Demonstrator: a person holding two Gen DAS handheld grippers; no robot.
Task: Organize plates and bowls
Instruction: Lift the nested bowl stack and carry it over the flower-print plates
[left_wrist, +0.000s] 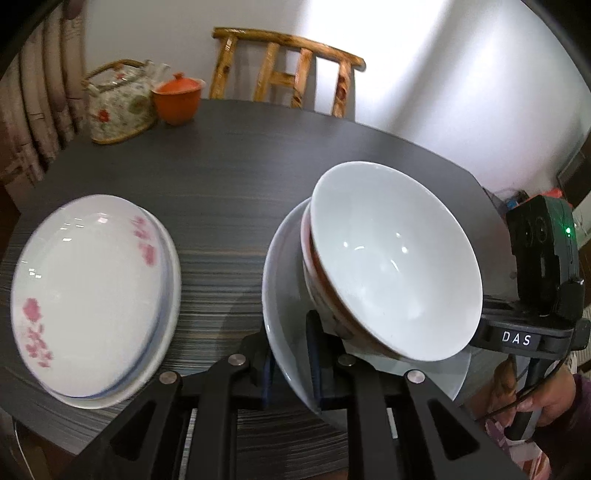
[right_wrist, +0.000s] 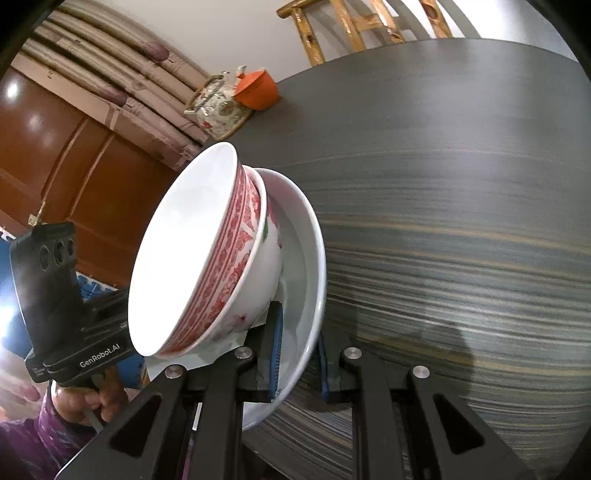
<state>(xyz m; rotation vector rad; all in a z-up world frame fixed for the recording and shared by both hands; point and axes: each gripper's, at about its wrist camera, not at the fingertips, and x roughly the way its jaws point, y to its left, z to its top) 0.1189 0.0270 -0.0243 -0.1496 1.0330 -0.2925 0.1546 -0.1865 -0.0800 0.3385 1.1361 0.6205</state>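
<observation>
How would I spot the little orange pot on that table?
Start at the dark table and look to its far edge, near the wooden chair. The orange pot stands there beside a flowered teapot. It alone is plain orange, with a knobbed lid.

Left hand-held gripper (left_wrist: 291, 363): matte black linkage arms with round silver pivot screws, blue ribbed finger pads (left_wrist: 314, 362); right hand-held gripper (right_wrist: 297, 363): same, its housing at 3 o'clock lettered "DAS", green LED, thin black cable; purple patterned sleeve (left_wrist: 554, 443) at 4 o'clock.
</observation>
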